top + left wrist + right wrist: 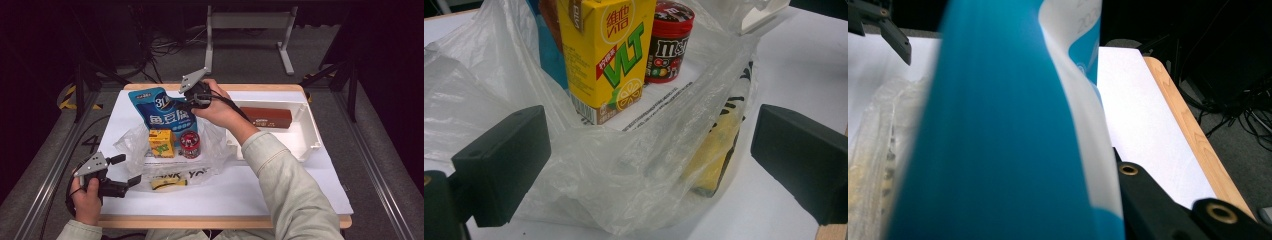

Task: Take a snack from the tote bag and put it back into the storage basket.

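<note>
A blue snack bag [159, 107] stands upright at the back of a clear plastic bag [210, 150]. My right gripper [186, 105] is shut on the blue bag's right edge. In the right gripper view the blue bag [998, 140] runs up between the jaws, and one black finger [1153, 200] presses its side. Inside the plastic bag stand a yellow VLT carton [161, 142] and a red M&M's can [190, 144]. My left gripper [125, 171] is open at the bag's near left corner. In its own view the open gripper [649, 160] faces the plastic bag [624, 185], the carton [604, 60] and the can [671, 42].
A flat yellow item [167, 183] lies in the near part of the plastic bag, also seen through the film [714, 155]. A white tray [311, 131] at the right holds a brown box [265, 117]. White table surface [280, 195] lies near right.
</note>
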Available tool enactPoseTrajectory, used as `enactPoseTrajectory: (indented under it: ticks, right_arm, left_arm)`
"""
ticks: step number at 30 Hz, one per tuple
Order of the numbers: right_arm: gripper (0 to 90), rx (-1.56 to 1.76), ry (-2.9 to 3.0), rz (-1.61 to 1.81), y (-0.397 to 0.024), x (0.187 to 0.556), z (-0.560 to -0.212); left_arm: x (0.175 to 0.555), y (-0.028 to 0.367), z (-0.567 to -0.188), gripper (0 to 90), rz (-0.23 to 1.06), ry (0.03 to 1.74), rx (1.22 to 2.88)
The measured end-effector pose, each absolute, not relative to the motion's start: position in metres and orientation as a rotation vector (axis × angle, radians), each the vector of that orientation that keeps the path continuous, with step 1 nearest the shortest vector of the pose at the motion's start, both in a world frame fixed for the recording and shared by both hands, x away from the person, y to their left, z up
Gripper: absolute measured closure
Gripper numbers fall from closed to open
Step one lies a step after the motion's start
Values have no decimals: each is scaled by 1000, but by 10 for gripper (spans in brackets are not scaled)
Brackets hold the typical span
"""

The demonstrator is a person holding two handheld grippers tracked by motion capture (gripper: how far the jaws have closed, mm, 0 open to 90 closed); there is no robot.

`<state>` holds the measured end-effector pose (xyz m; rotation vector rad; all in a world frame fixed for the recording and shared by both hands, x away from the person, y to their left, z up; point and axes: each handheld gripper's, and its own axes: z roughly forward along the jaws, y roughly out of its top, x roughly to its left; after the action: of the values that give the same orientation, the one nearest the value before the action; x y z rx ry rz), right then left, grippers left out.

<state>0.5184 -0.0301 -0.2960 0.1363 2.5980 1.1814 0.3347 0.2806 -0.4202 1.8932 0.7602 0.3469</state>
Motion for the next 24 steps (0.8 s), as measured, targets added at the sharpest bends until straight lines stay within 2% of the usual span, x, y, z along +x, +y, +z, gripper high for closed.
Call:
enactPoseTrajectory:
  ticks: [24]
  right_arm:
    - [900, 154, 2497, 1331, -34, 504, -252]
  left_arm:
    - [335, 281, -421, 33, 334, 771, 1894]
